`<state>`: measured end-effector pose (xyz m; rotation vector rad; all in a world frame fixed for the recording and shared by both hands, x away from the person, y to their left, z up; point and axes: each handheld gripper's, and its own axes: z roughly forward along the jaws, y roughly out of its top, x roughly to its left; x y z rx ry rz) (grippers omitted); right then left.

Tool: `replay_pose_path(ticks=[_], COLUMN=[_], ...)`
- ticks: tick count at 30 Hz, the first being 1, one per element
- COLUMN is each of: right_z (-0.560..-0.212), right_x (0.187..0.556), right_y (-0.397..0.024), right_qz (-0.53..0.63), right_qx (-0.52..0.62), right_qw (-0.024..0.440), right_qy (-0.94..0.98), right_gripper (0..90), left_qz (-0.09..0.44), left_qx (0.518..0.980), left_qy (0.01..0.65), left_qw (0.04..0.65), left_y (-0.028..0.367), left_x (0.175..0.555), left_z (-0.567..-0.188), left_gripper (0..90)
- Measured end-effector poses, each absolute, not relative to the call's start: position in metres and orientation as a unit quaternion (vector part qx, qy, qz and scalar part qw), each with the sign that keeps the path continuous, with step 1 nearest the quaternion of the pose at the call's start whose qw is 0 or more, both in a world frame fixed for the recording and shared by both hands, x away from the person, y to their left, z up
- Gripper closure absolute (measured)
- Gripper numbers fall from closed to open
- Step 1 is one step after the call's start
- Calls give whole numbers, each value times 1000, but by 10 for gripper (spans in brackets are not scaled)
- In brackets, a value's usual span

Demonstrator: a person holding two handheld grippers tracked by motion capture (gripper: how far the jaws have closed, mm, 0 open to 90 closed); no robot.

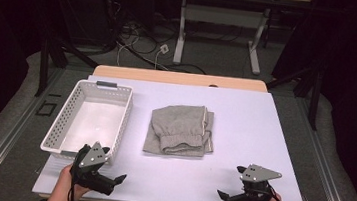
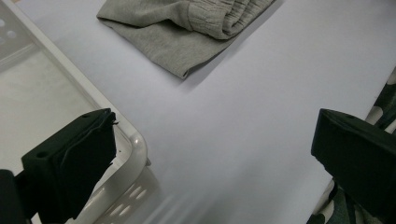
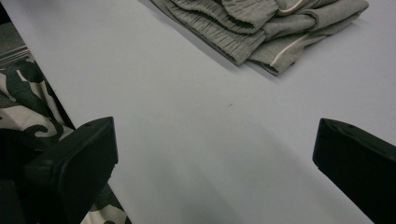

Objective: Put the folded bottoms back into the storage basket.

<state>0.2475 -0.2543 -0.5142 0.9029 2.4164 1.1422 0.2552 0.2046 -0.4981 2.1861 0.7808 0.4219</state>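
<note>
A folded grey garment (image 1: 180,130) with ribbed cuffs lies in the middle of the white table (image 1: 244,122). In the left gripper view the garment (image 2: 187,28) sits at the top, and in the right gripper view the garment (image 3: 261,28) sits at the top too. My left gripper (image 1: 109,167) rests near the table's front left edge, beside the basket's near corner, jaws wide open and empty. Near the front right edge my right gripper (image 1: 232,182) stands open with nothing between its jaws. Both point toward the garment.
A white perforated basket (image 1: 79,92) with nothing in it stands at the table's left; the basket's rim (image 2: 135,144) lies close to my left jaw. Beyond the table are a dark floor, cables and another desk's legs (image 1: 181,30).
</note>
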Motion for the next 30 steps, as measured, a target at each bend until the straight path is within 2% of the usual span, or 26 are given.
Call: replay_pose_path(ticks=[20,30], right_z=[-514,-515], right_x=[253,263], right_y=[-248,-246], right_qz=[392,379], right_qx=[321,345], right_qw=[158,144], right_qy=[847,847], right_gripper=[0,0], left_qz=[176,177], left_qx=[851,853], left_qy=[305,290], left_qw=[390,396], left_y=[192,173], left_x=[256,259], left_z=[-492,-488], left_gripper=[0,0])
